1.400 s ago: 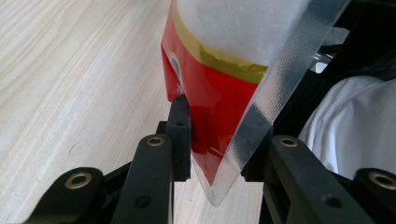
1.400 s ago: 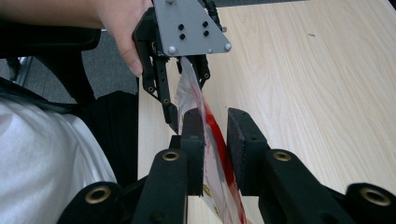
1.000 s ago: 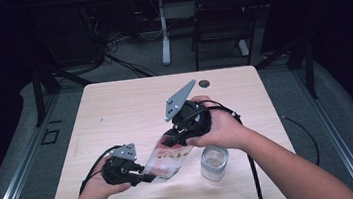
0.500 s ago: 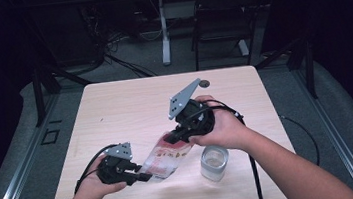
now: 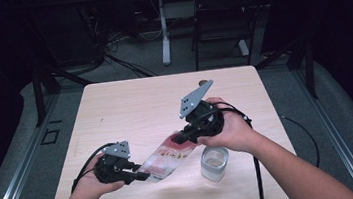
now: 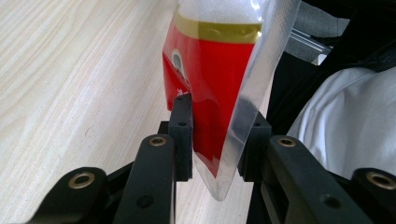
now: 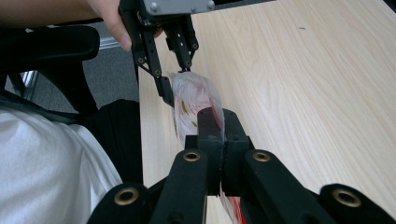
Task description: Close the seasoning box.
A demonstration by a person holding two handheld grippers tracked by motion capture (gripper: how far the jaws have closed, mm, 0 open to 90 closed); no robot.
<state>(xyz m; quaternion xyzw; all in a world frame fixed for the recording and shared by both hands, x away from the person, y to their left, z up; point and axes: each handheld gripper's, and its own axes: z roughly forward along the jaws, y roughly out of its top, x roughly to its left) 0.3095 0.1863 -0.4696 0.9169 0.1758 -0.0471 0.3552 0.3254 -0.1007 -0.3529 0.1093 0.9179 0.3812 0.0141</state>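
Observation:
A red-and-clear plastic pouch (image 5: pixel 163 156) hangs stretched between my two grippers just above the table (image 5: pixel 130 105). My left gripper (image 5: pixel 140 175) is shut on its lower near end. In the left gripper view my left gripper (image 6: pixel 217 121) has its pads pressed on either side of the pouch (image 6: pixel 210 70), whose clear sealed edge pokes out below. My right gripper (image 5: pixel 181 138) is shut on the upper far end. In the right gripper view, the right gripper (image 7: pixel 217 123) pinches the pouch (image 7: pixel 194 100), and the left gripper (image 7: pixel 180 74) grips the other end farther off.
A glass of water (image 5: pixel 215 163) stands on the table just in front of the right hand. A small dark round object (image 5: pixel 204 82) sits at the table's far edge. A chair (image 5: pixel 217 29) and a table leg stand beyond. Cables trail from both grippers.
The right gripper's grey plate has tipped a little to the right. The pouch now runs straighter between the two grippers. Both hands have stayed nearly in place.

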